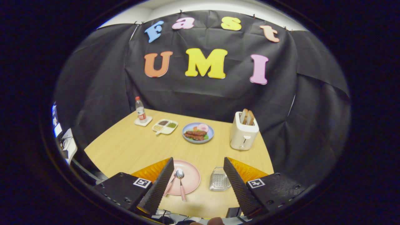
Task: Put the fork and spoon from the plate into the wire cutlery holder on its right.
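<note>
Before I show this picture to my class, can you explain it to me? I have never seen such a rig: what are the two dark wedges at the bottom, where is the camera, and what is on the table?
The camera rides on a hand-held gripper that a person carries; the two wedges are its fingers, spread open and holding nothing. Between them, on the light wooden table, lies a round pink plate with a pink-handled spoon and fork. To its right sits the small wire cutlery holder. Beyond stand a blue plate of food, a cream toaster with bread, a white divided dish and a small plastic bottle.
</note>
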Motion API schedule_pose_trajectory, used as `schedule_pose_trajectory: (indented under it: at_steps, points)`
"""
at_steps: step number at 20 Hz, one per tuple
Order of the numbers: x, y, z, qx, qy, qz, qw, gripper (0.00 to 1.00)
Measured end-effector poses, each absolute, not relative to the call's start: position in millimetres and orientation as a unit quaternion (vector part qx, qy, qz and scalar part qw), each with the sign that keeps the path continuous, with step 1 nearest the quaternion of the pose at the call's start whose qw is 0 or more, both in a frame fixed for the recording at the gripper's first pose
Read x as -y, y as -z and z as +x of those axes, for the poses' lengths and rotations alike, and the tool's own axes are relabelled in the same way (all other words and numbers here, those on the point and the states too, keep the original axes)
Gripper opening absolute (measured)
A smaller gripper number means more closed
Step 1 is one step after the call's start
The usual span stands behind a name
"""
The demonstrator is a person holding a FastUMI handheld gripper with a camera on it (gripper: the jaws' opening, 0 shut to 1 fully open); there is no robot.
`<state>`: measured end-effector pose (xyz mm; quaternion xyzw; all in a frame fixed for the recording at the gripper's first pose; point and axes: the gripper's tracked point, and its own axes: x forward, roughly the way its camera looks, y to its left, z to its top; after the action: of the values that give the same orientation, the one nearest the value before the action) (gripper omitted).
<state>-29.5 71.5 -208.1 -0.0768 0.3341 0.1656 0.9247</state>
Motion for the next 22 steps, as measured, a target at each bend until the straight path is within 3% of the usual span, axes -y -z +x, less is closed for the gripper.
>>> schedule_pose_trajectory:
  at_steps: [10,16,20,22]
  points:
    - [-77.2,342.9,-89.0,-0.554,-0.208,-0.133,0.795,0.96]
    - [-77.1,393.2,-88.1,-0.614,-0.211,-0.156,0.745,0.96]
    - [-80.5,420.5,-90.0,-0.649,-0.215,-0.152,0.713,0.82]
    - [-82.1,428.7,-93.0,-0.659,-0.221,-0.153,0.702,0.67]
